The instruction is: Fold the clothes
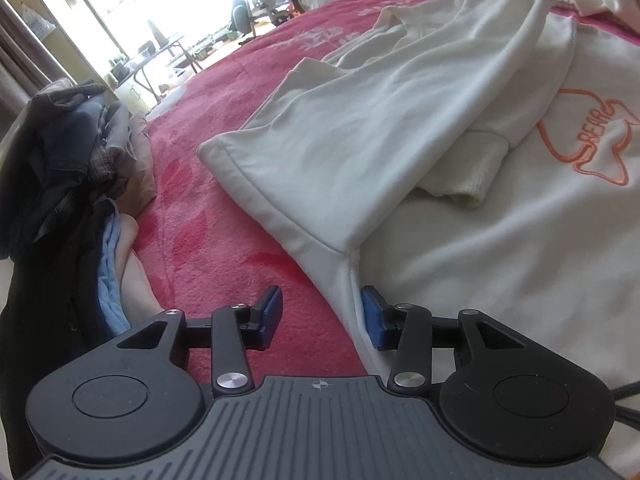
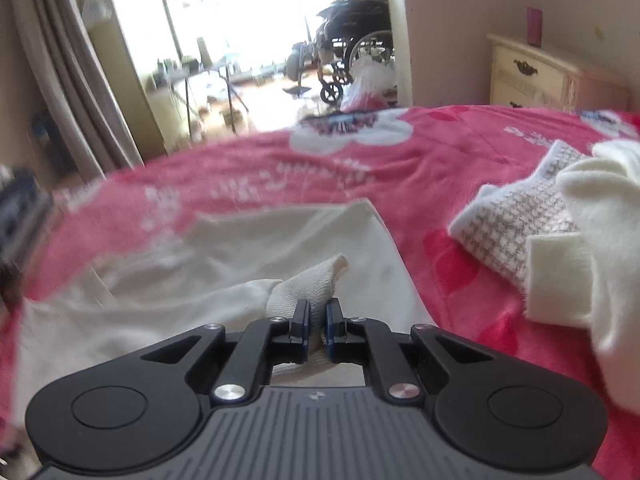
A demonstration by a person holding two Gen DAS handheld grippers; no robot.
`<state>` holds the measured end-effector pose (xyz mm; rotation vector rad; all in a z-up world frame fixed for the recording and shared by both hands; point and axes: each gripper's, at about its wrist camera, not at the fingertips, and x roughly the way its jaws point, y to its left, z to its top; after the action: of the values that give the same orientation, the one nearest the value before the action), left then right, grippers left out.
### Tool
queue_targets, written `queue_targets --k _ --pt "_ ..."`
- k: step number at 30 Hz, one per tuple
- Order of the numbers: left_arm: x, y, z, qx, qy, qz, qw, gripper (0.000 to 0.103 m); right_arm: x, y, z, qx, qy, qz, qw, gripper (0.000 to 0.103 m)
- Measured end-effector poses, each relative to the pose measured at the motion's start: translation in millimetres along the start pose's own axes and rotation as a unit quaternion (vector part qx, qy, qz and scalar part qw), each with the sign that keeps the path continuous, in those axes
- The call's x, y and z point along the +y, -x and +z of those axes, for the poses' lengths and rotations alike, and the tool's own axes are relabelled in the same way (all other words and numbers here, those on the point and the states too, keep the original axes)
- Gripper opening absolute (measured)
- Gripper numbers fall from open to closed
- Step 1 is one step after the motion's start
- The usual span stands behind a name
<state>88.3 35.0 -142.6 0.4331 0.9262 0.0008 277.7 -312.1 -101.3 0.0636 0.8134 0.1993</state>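
Pink bedspread (image 1: 224, 208) under white "BEAR" sweatshirt (image 1: 460, 240); left gripper (image 1: 322, 312) jaws apart, right gripper (image 2: 318, 322) jaws pinching its cuff (image 2: 308, 286).

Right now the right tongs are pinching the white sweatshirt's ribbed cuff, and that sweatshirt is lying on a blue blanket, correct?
Not quite: the blanket is pink-red, not blue, as the right wrist view shows. The right tongs do pinch the sweatshirt's ribbed cuff.

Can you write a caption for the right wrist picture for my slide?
Right gripper pinches the ribbed cuff of a white sweatshirt on a pink blanket.
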Motion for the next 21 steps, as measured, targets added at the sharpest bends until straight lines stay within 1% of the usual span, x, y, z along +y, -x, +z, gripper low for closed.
queue_targets --k 1,4,6,7,9,10,12,13,14,15,16,20,21 --pt "0 0 0 0.001 0.001 -0.001 1.0000 0.042 0 -3 -3 0.001 -0.002 -0.003 1.000 0.008" --pt "0 1 -1 0.003 -0.001 -0.006 1.0000 0.042 -2 -3 -6 -0.016 -0.012 -0.001 1.000 0.008" --pt "0 3 -2 0.001 0.000 -0.012 0.9999 0.042 0 -10 -12 -0.012 0.009 -0.020 1.000 0.010" --pt "1 4 -3 0.000 0.000 -0.018 0.9998 0.042 0 -16 -15 -0.004 0.020 -0.031 0.999 0.011" --pt "7 7 -5 -0.002 0.008 -0.039 0.9992 0.043 -4 -29 -21 0.019 0.024 -0.050 0.998 0.013" --pt "13 10 -6 -0.005 0.017 -0.052 0.9985 0.043 -8 -27 -22 0.012 0.015 -0.054 0.998 0.014" --pt "27 22 -7 -0.022 0.039 -0.080 0.9958 0.044 -17 -17 -21 -0.016 -0.009 -0.058 0.998 0.014" --pt "35 29 -8 -0.036 0.048 -0.090 0.9942 0.044 -21 -9 -20 -0.033 -0.023 -0.053 0.998 0.014" --pt "41 34 -7 -0.050 0.051 -0.091 0.9933 0.044 -23 0 -18 -0.048 -0.031 -0.046 0.997 0.015" --pt "45 39 -5 -0.063 0.053 -0.089 0.9926 0.044 -21 5 -16 -0.056 -0.030 -0.035 0.997 0.017" --pt "49 42 -2 -0.077 0.057 -0.083 0.9919 0.045 -18 10 -15 -0.062 -0.026 -0.023 0.997 0.017" --pt "50 23 29 -0.107 0.062 -0.075 0.9895 0.045 20 4 -13 -0.045 0.046 0.046 0.997 0.017" --pt "46 14 37 -0.114 0.057 -0.074 0.9891 0.045 29 -2 -14 -0.041 0.059 0.053 0.996 0.016"
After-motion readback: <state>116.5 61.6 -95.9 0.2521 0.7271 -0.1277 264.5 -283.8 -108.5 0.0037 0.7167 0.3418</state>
